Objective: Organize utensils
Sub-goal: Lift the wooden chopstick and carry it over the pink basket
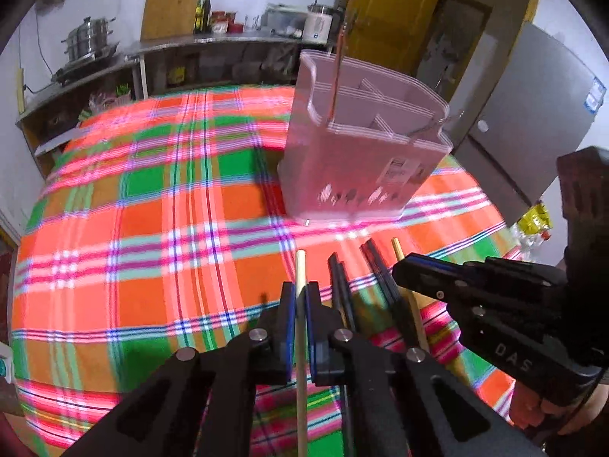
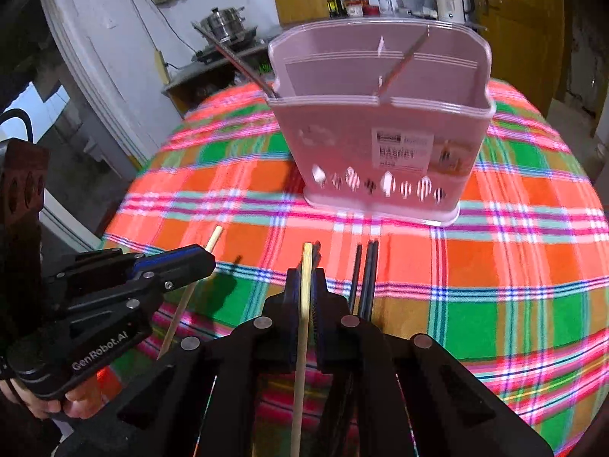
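Left wrist: left gripper [image 1: 300, 297] pinching chopstick [image 1: 301, 342] (pale)

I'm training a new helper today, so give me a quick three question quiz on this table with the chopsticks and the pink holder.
1. True or false: the left gripper is shut on a pale wooden chopstick.
2. What does the right gripper hold? A) a dark chopstick B) a pale wooden chopstick C) nothing
3. Fill in: the dark chopsticks lie on the checked ____, in front of the pink holder.

Key: 1 true. 2 B. 3 tablecloth.
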Demonstrator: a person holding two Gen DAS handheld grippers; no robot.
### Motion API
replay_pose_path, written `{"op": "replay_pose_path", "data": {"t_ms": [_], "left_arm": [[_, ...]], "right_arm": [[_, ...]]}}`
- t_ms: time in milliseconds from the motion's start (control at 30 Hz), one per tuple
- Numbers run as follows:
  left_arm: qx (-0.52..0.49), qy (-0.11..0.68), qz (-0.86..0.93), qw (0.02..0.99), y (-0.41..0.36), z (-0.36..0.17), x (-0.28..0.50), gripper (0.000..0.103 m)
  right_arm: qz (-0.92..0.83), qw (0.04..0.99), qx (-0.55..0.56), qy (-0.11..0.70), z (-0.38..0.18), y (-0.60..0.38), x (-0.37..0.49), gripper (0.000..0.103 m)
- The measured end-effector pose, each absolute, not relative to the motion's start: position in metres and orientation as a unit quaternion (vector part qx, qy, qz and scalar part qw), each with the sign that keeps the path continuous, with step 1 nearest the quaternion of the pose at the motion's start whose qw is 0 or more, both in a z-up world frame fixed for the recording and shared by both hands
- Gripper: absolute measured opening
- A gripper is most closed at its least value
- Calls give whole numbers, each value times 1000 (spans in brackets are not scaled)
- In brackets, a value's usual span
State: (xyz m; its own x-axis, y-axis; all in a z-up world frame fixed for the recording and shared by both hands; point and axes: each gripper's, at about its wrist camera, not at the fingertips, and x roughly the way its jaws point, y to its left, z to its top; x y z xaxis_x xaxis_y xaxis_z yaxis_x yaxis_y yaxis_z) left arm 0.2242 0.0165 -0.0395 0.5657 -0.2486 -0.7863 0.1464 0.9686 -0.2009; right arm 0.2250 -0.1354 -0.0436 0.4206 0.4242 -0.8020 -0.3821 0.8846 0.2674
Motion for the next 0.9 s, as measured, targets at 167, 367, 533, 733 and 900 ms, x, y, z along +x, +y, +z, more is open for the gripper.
{"op": "replay_pose_path", "data": {"t_ms": [167, 367, 533, 733, 900], "left_arm": [[-59, 424, -117, 896, 23, -3, 213, 5], [-62, 396, -122, 908, 23, 26, 201, 5], [-72, 398, -128, 906, 20, 27, 196, 5], [-80, 404, -125, 903, 20, 25, 194, 5], [-83, 397, -126, 905, 21, 31, 191, 5]], "right_arm": [[246, 858, 23, 450, -9, -139, 217, 5], [251, 874, 25, 416, 24, -142, 208, 5], [254, 878, 24, 406, 35, -144, 202, 5], [253, 878, 28, 406, 34, -150, 199, 5], [253, 879, 27, 403, 36, -151, 199, 5]]}}
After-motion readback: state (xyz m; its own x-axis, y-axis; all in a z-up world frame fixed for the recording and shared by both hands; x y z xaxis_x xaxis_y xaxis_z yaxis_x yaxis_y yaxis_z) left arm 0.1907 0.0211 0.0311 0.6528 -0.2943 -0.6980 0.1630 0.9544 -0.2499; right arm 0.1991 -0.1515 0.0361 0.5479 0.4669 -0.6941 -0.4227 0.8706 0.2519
